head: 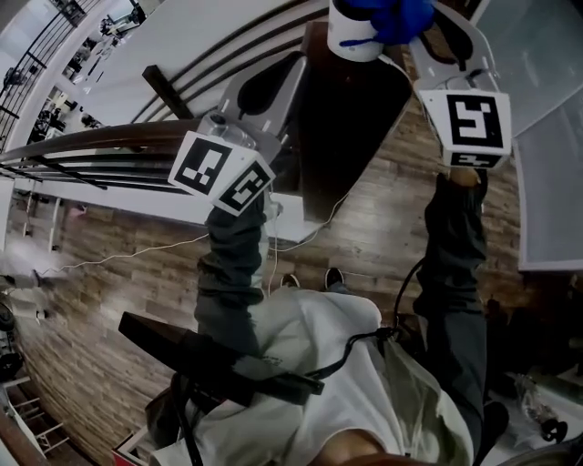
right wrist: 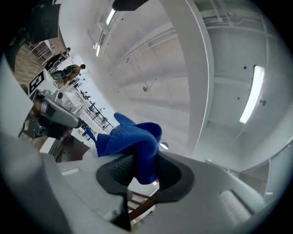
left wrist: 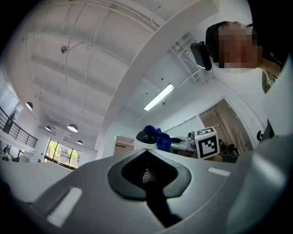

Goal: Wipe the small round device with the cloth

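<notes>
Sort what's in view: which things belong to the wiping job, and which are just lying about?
Job: small round device; blue cloth, clamped in the right gripper; left gripper, shut on nothing.
Lying about: white cable on the wooden floor; ceiling lamps; black railing.

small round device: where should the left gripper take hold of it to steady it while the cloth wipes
Probably the device by its bare white wall, coming from the side facing the left gripper. The blue cloth in the right gripper covers the other side, and the round wall suits two jaws. The left jaws are shut, so open first.
</notes>
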The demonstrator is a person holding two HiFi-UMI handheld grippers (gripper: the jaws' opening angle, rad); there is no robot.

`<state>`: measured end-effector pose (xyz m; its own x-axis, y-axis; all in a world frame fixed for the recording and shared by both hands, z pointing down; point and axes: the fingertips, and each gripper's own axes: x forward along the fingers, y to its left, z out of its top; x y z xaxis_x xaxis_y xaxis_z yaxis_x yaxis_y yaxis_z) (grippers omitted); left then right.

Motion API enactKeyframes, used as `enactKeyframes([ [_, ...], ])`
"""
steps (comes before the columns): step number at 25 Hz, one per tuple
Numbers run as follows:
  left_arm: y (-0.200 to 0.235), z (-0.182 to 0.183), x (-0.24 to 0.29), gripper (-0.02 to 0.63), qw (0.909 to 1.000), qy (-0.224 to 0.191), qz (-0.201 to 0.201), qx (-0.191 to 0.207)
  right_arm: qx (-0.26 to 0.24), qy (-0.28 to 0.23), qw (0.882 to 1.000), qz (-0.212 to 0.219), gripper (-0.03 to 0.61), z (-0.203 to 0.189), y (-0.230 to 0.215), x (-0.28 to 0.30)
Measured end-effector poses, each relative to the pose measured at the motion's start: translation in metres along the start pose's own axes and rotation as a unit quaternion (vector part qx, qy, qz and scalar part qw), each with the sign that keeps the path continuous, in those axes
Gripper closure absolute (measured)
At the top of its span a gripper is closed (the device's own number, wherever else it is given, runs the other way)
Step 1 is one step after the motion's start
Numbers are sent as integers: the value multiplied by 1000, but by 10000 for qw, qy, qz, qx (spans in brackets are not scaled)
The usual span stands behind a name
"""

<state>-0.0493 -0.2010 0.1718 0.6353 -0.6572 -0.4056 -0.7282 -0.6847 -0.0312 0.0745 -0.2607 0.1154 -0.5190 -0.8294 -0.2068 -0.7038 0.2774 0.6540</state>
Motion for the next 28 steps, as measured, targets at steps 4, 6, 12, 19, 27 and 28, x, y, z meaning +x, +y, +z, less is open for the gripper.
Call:
enactKeyframes([
  [4,4,2,0,611,10000,-6,73,1,-197,531,9966,604,469,-31,24,-7],
  [6,7,3,0,611,9999,-15,119,-2,-457,630,9944,712,469,-30,22,-5],
  [12,4,-1,-10,611,9999,14,129,-67,-1299,44,9915,-14,469,41,-14,17],
  [19,7,-5,-15,611,9997,10,194,-111,-2196,-71,9754,-184,469,62,-2,33],
  [27,3,-5,-15,611,9996,-8,187,-227,-2702,-297,9621,-227,469,62,36,-10],
  [28,2,-7,-17,611,9995,-12,185,-241,-2834,-259,9585,-163,469,56,45,-18],
])
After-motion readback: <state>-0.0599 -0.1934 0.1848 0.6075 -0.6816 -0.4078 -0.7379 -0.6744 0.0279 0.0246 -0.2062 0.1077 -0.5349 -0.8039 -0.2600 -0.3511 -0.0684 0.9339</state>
